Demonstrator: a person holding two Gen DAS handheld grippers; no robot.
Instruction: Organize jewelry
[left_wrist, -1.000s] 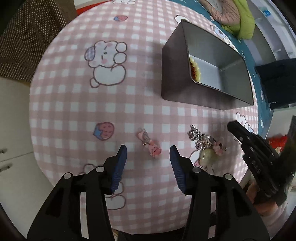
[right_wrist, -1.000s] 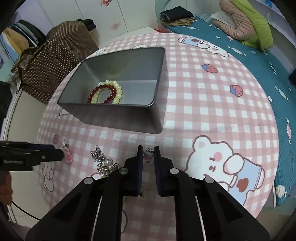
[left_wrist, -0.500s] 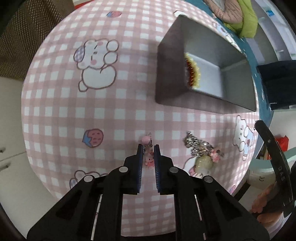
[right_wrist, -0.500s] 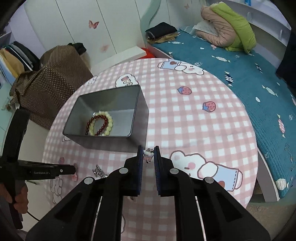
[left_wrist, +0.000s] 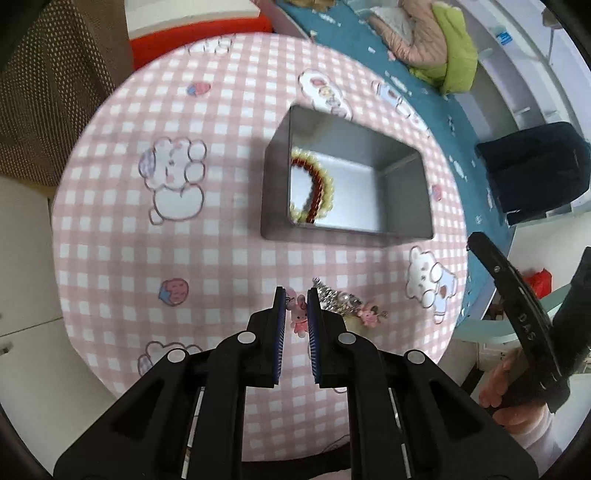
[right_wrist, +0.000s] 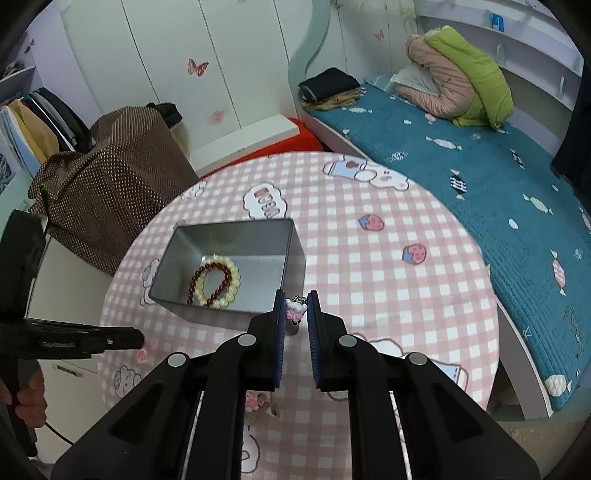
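Left claw (left_wrist: 294, 310) is clamped on a pink bunny charm (left_wrist: 298, 314) above the worktop (left_wrist: 110, 229); right claw (right_wrist: 294, 310) pinches a white charm (right_wrist: 295, 309) beside the tin (right_wrist: 295, 254) — thin pad contact, so either trinket could slip and fall outside it

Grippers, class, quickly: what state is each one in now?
Left gripper: shut on pink bunny charm.
Right gripper: shut on white kitty charm.

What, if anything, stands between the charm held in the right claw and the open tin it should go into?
Nothing visible does. The right claw holds the white charm above the table, near the tin, whose top is open; only two bracelets lie inside.
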